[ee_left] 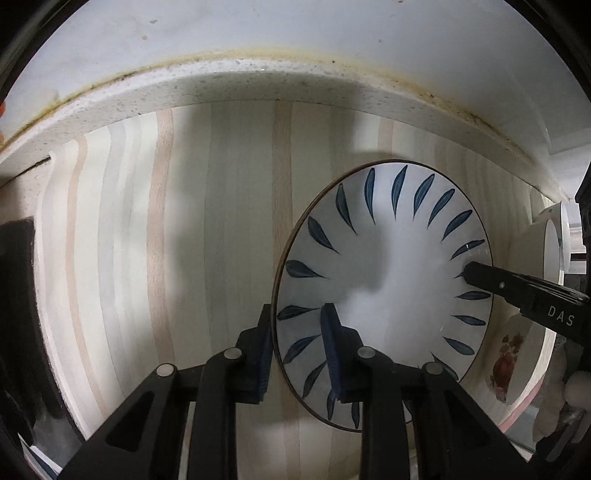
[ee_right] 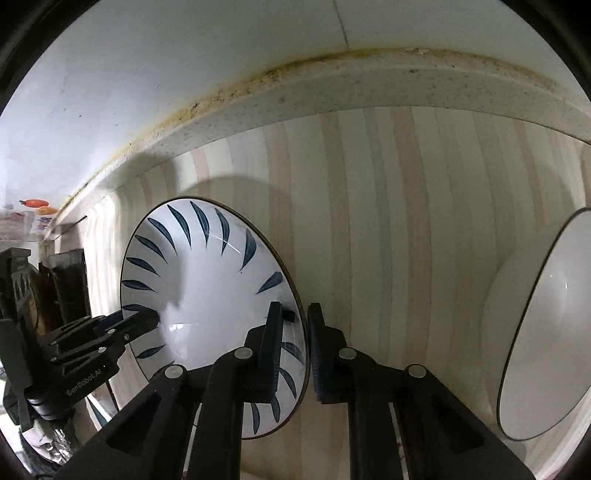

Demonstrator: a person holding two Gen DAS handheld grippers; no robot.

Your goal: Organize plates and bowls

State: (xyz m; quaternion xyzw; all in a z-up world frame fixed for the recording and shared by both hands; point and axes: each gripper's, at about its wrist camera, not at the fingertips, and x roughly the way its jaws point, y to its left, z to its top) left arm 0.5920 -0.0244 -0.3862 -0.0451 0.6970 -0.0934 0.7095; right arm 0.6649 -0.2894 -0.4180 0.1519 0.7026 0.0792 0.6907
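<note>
Light is dim and soft; shadows fall toward 11 o'clock on the surface (ee_left: 207,221), edges bend strongly, corners stay black.

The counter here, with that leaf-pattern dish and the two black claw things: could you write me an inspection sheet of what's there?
Surface: pale wood-striped counter with a speckled, stained back edge.
Job's things: blue-leaf bowl flat on the counter; a plain white dish to its right; a floral dish at the left view's edge.
Clutter: dark objects at the far left, too blurred to name.
Grippers: left gripper straddles the bowl's left rim, right gripper its right rim; both closed on the rim.
Cables: nothing seen.
Surroundings: white wall behind the counter.
</note>
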